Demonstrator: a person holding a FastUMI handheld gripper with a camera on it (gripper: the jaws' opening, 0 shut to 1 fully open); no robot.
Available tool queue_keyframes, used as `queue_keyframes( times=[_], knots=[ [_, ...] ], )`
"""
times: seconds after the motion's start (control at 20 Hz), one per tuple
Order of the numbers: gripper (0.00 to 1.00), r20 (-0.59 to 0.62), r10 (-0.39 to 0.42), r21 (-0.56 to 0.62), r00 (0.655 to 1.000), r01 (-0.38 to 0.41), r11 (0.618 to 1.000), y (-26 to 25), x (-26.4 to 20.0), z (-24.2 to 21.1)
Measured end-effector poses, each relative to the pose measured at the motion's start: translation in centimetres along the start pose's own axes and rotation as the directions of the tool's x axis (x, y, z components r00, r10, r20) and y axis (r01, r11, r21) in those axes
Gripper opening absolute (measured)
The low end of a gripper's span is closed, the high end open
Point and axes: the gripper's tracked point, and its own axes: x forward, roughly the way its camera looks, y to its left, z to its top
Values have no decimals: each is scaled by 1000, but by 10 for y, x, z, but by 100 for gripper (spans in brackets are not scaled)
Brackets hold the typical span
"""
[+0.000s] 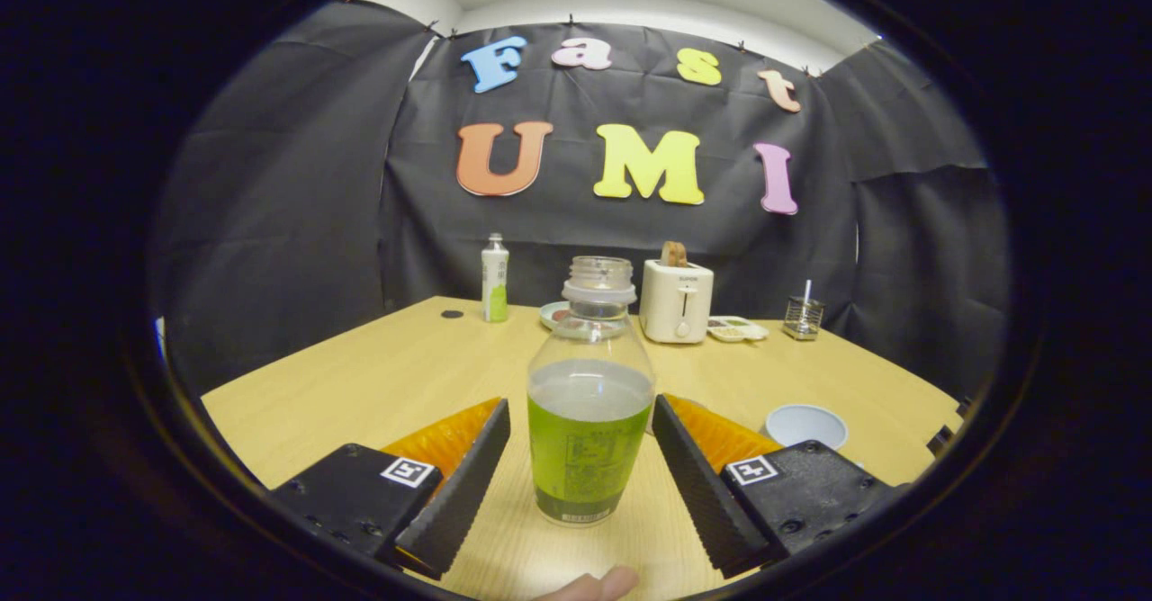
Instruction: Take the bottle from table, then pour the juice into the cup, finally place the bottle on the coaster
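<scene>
Gripper view: gripper [580,444] open, fingers spread wide at lower centre of the frame, not touching anything. Bottle [589,403] stands upright on the counter [378,376] between the two fingers, gaps on both sides; cap off, green juice filling the lower part. Cup [805,425] sits on the counter at lower right, beyond the right finger. Back of counter, mid frame: second bottle [494,278] with cap on, plate [553,314], toaster [676,299], small tray [736,328], wire holder [803,316]. Fingertip [594,585] of a person at bottom centre.
</scene>
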Motion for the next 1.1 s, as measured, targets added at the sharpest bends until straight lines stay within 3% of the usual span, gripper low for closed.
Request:
queue_keyframes(
  times=[0.25, 0.4, 0.6, 0.85, 1.1],
  knots=[
    [100, 99, -14, -74, 995, 21, 997, 3, 4, 20],
    [83, 58, -13, -42, 998, 15, 999, -1, 8, 5],
    [81, 40, 17, 49, 999, -19, 999, -3, -4, 6],
    [80, 38, 5, 37, 999, -7, 999, -11, -30, 20],
    [81, 51, 81, 137, 995, -87, 987, -3, -45, 33]
  ],
)
